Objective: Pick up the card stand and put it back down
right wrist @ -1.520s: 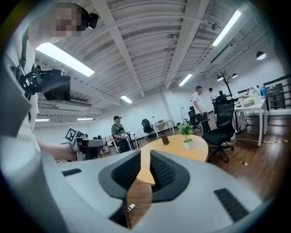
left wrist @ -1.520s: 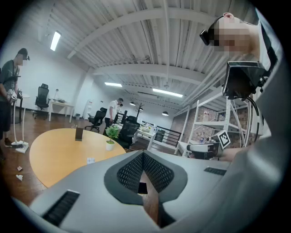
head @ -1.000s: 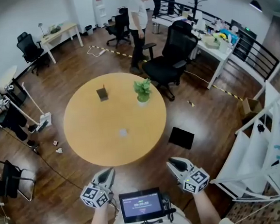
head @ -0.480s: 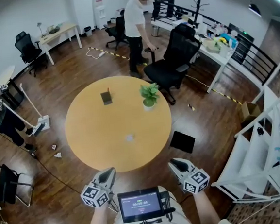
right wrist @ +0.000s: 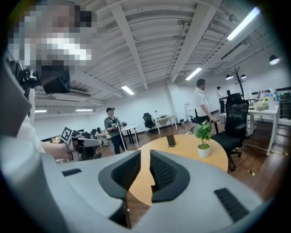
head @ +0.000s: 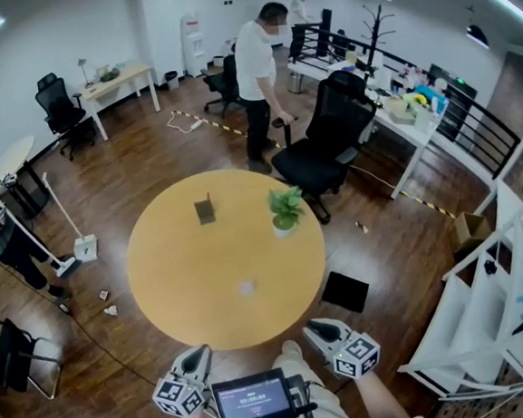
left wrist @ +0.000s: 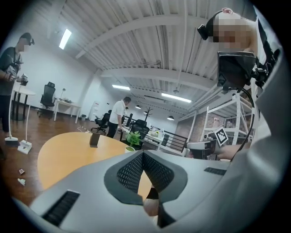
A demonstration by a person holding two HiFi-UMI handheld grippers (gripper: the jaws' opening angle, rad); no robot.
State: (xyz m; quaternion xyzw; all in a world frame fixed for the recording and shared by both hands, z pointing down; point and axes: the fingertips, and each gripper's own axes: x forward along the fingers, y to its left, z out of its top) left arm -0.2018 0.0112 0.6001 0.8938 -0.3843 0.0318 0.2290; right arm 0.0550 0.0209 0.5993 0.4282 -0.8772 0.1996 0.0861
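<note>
Wooden desk nearer now; card stand beyond reach; left gripper fingers clenched, empty; right gripper fingers barely parted, empty.

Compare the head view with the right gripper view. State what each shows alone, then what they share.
Head view only: a black square panel on the floor beside the table, and a small white item on the tabletop. Right gripper view only: ceiling beams, and a close look showing that the right claw stands slightly open and empty. Both: the round table, the card stand and the potted plant.
</note>
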